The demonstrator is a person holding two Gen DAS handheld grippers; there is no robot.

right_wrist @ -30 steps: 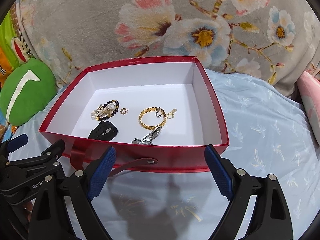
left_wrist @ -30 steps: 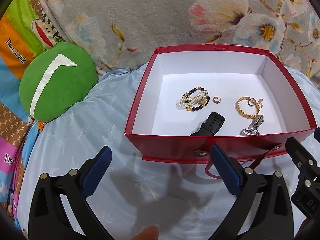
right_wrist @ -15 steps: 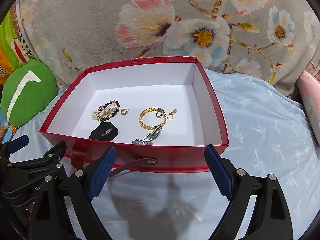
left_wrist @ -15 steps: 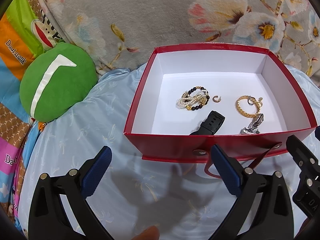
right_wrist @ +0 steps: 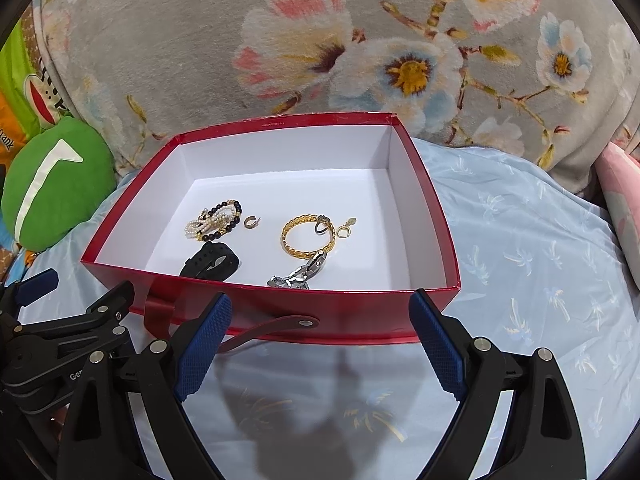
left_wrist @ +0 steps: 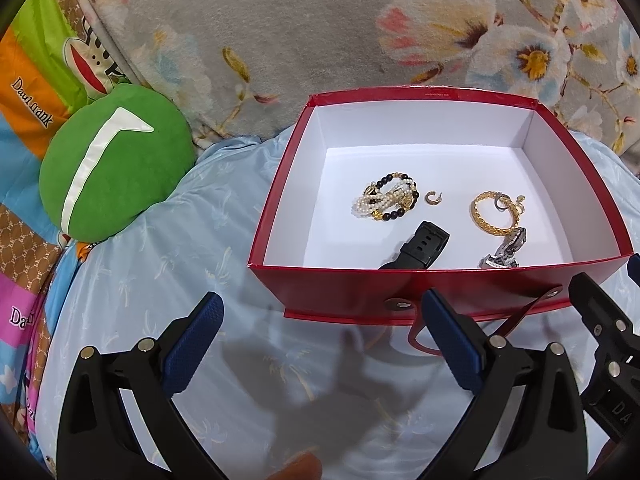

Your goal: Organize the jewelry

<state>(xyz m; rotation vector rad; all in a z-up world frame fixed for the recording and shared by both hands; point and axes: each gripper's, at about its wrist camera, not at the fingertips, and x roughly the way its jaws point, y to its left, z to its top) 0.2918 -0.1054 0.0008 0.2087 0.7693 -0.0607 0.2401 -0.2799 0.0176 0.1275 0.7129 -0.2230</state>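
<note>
Both tools are held spread wide and nothing is gripped. The left tool (left_wrist: 320, 344) is seen over the pale blue bedsheet (left_wrist: 160, 280), its blue-padded fingers (left_wrist: 192, 344) clear of every object; its right finger is placed just before the near wall of the red box (left_wrist: 340, 292), beside the snap-fastened strap (left_wrist: 520, 316); whether it touches them cannot be told. The right tool (right_wrist: 320, 344) is likewise fully parted and empty, its fingers (right_wrist: 436, 344) framing the near red wall, over the sheet. In the right wrist view the left tool is seen at the lower left, close beside the right one.

The red box, white inside, is set on the bedsheet directly ahead of both tools, beyond the fingertips. All jewelry is contained in it, behind the near wall, which stands between tools and pieces. Behind the box a grey floral blanket (left_wrist: 320, 32) is recorded; to the left, a green round cushion (left_wrist: 112, 172) on a cartoon-printed cloth (left_wrist: 28, 92).

Contents, in order of size:
- black watch strap (right_wrist: 210, 266), at the near wall, left of centre;
- pearl and black bead bracelets (right_wrist: 214, 222), bunched, behind the strap;
- gold chain bangle (right_wrist: 308, 236), right of centre;
- silver link watch band (right_wrist: 300, 274), touching the bangle's near edge;
- small dark ring (right_wrist: 322, 226), lying on the bangle's far edge;
- small gold hoop (right_wrist: 343, 232), just right of the bangle;
- small gold ear cuff (right_wrist: 252, 222), between the beads and the bangle.
</note>
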